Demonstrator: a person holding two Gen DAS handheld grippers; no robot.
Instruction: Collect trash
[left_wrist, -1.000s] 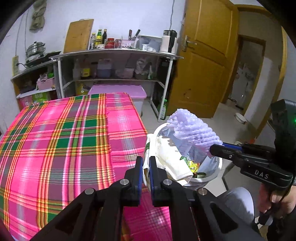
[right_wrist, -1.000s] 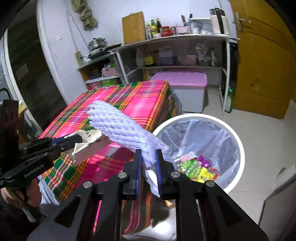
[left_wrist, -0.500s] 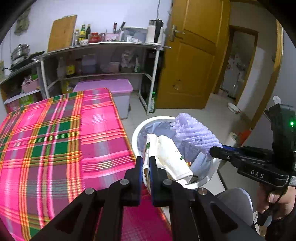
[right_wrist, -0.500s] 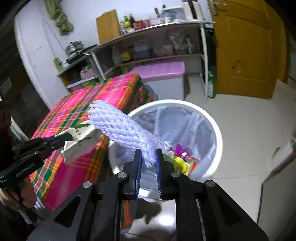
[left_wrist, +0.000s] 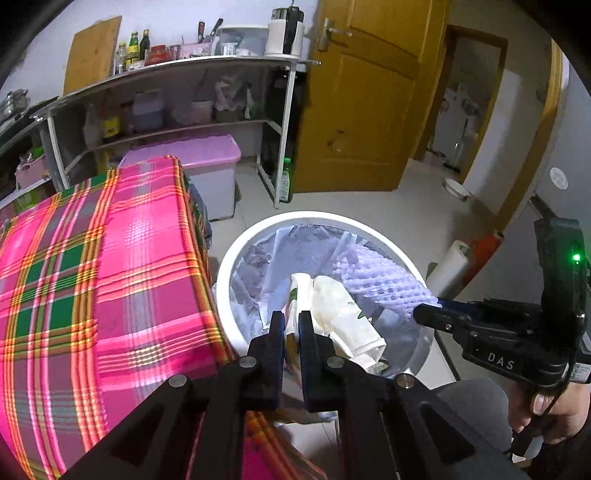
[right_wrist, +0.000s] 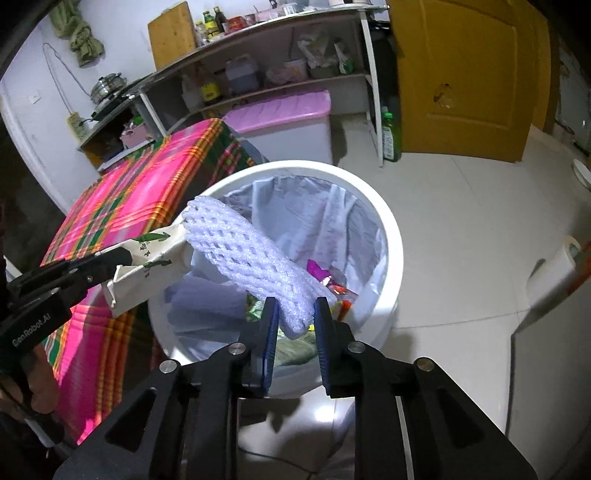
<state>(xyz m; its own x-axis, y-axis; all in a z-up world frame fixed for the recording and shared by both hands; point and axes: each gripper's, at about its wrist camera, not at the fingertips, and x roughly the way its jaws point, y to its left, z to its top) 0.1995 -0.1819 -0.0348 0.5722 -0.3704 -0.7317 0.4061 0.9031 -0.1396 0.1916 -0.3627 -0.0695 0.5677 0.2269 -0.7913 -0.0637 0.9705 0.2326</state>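
Foam net between perhaps slackening right gripper

Home kitchen: cluttered shelves, pot

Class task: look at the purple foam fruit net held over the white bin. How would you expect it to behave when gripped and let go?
The foam net probably squashes easily: its end looks pinched narrow between the right hand-held gripper fingers. It seems fairly self-supporting, sticking out over the bin without drooping. Its open mesh suggests it is very light, so it may drop slowly or snag.
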